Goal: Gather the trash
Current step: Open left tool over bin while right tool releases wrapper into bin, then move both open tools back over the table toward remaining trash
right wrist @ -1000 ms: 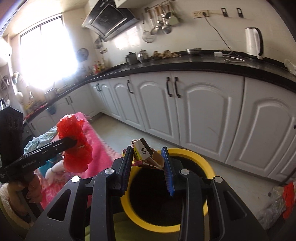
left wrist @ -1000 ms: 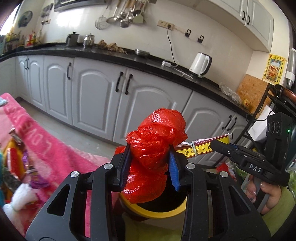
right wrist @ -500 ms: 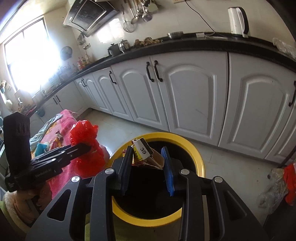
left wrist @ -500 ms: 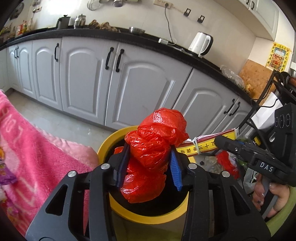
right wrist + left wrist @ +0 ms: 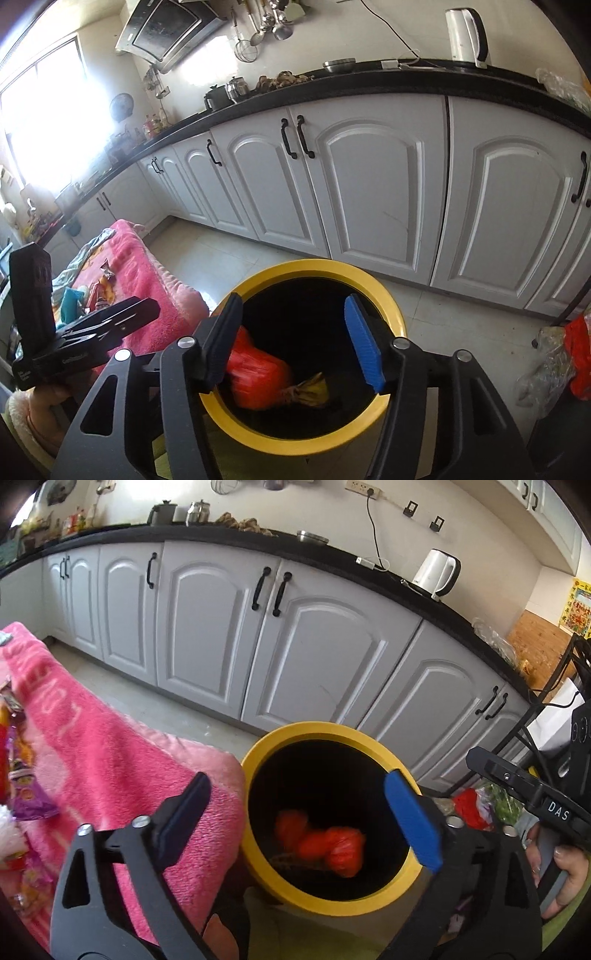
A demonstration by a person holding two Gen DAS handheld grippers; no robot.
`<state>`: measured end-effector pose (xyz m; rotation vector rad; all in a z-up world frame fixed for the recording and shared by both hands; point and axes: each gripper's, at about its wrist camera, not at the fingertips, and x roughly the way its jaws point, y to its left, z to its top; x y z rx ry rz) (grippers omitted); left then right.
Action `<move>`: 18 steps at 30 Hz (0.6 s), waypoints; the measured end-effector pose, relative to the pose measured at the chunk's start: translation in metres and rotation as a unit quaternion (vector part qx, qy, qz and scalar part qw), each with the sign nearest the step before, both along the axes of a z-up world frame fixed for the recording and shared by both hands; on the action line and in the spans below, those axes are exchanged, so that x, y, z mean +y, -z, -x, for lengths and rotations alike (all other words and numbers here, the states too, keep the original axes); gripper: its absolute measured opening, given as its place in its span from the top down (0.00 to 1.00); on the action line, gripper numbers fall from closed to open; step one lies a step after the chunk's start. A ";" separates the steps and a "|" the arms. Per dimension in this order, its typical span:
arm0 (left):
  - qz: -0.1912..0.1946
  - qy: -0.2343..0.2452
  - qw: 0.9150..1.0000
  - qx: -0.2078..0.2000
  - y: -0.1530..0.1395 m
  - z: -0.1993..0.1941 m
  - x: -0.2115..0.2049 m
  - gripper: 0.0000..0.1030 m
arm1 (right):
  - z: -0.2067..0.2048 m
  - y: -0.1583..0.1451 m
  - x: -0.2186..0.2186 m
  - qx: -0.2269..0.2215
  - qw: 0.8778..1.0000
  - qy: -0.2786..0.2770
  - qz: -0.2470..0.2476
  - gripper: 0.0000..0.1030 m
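Note:
A yellow-rimmed black bin [image 5: 402, 771] [image 5: 391, 310] stands on the kitchen floor below both grippers. Inside it lies a crumpled red plastic bag [image 5: 325, 843] [image 5: 256, 380], blurred, and beside it a small yellowish-brown paper wrapper [image 5: 308, 393]. My left gripper [image 5: 295, 788] hangs over the bin's near left rim, its jaws opening wide with nothing between them. My right gripper [image 5: 293, 312] is over the bin mouth, jaws also opening, nothing held. Each gripper shows in the other's view, held by a hand [image 5: 565, 871] [image 5: 48, 402].
A pink blanket [image 5: 110, 760] [image 5: 144, 273] with snack wrappers [image 5: 26, 797] lies left of the bin. White cabinets [image 5: 317, 653] under a black counter run behind. Red and clear plastic bags [image 5: 565, 354] sit on the floor at right, by a black rack [image 5: 550, 698].
Both grippers sank toward the bin and opened. The red bag left the left gripper and the paper wrapper left the right one; both now lie inside the bin.

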<state>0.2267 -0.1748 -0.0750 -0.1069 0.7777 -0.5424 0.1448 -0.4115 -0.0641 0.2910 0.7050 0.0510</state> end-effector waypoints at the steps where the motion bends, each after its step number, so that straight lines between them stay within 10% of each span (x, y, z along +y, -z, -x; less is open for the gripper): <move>1: -0.003 -0.001 1.000 -0.006 -0.003 0.003 0.002 0.12 | 0.000 -0.002 0.002 -0.004 1.000 -0.002 0.002 0.41; 18: -0.007 -0.042 0.998 -0.045 -0.037 0.030 0.041 0.11 | 0.015 -0.031 0.031 -0.060 0.997 -0.028 0.031 0.27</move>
